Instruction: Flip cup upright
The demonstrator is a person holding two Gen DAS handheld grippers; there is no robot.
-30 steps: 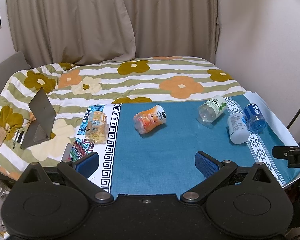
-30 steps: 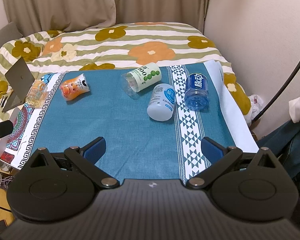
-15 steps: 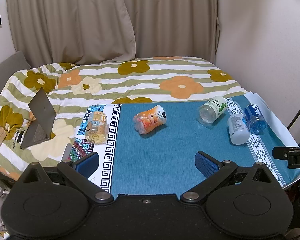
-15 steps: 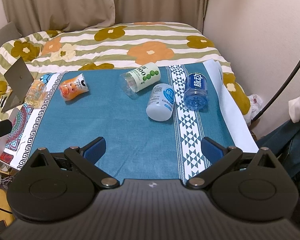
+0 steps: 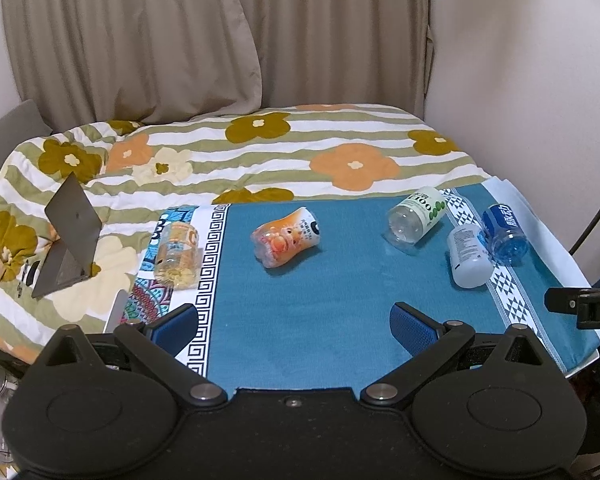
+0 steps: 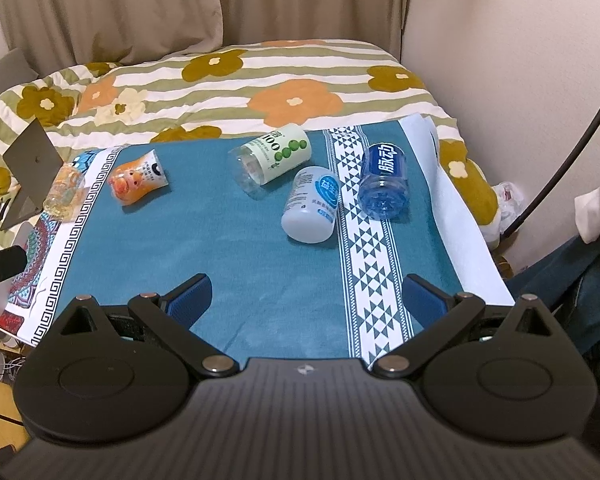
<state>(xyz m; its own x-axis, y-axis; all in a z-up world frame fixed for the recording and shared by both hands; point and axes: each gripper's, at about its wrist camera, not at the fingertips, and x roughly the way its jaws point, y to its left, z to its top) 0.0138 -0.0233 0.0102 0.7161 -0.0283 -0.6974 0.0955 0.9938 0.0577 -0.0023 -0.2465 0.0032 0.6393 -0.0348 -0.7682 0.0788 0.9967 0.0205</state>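
**Five cups lying on their sides on a cloth-covered bench, both grippers spread and empty**

Left wrist view: the left gripper (image 5: 294, 326) hangs over the near edge of the bench (image 5: 300, 344), jaws wide apart, holding nothing. Five cups lie tipped over on the blue cloth: a yellow cup (image 5: 178, 254) on the patterned left border, an orange cup (image 5: 286, 237) near the middle, and to the right a green-labelled cup (image 5: 418, 220), a white cup (image 5: 470, 256) and a blue cup (image 5: 504, 234). The white and blue cups lie side by side, apparently touching. Only this view shows a black clamp (image 5: 584, 304) at the right edge.

Right wrist view: the right gripper (image 6: 306, 300) is likewise spread open and empty, well short of the cups. This view shows the open mouth of the blue cup (image 6: 384, 186) facing the camera. A folded grey stand (image 6: 30, 168) rests on the flowered bed (image 6: 292, 76) beyond.
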